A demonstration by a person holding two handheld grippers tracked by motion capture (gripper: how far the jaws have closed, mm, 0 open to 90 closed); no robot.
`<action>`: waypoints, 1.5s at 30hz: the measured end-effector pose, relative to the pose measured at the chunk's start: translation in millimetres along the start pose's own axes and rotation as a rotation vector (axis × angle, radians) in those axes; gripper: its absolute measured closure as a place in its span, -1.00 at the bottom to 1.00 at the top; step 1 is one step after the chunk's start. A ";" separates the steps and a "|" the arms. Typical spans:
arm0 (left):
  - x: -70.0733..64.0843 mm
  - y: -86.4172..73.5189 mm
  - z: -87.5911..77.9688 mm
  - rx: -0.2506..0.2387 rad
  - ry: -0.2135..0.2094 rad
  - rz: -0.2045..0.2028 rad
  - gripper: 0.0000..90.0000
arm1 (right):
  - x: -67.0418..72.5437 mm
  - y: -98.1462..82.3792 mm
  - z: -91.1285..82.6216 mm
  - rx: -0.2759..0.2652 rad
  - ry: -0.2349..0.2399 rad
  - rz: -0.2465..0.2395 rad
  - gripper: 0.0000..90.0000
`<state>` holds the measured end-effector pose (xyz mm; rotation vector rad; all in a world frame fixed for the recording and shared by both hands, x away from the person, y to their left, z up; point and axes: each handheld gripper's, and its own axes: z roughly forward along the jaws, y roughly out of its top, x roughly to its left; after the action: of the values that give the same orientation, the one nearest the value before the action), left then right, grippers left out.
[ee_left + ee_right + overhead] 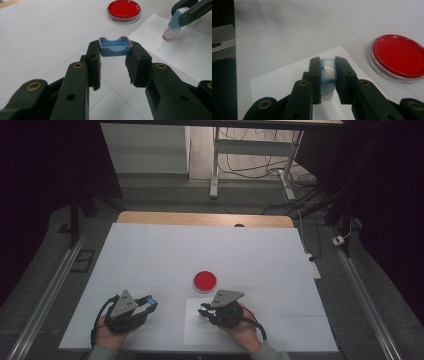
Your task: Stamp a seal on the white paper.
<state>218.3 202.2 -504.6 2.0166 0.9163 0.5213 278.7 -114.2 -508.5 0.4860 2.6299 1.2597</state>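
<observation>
The blue stamp (327,75) stands upright on the sheet of paper (277,82), its pale base pressed down on the sheet, probably to leave a print. The right gripper (327,82) clamps it from both sides, the body squarely between the jaws near their tips. Over to the left, the stamp's blue cap (115,46) sits pinched at the very tips of the left gripper (113,65), held clear above the white table (150,255), seemingly parked out of the way. The red dish (205,281) lies just beyond the paper, untouched.
</observation>
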 end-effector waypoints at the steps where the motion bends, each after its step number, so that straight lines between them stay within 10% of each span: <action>1: 0.1 0.0 -0.1 0.000 0.000 0.000 0.45 | 0.3 -0.1 0.3 0.000 -0.002 -0.001 0.68; 45: -0.2 0.1 -0.2 0.001 -0.002 0.002 0.45 | -0.1 -1.0 4.6 0.029 0.002 0.002 0.70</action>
<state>218.1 202.1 -504.4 2.0191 0.9141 0.5203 279.9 -111.5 -512.1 0.4925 2.6542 1.2246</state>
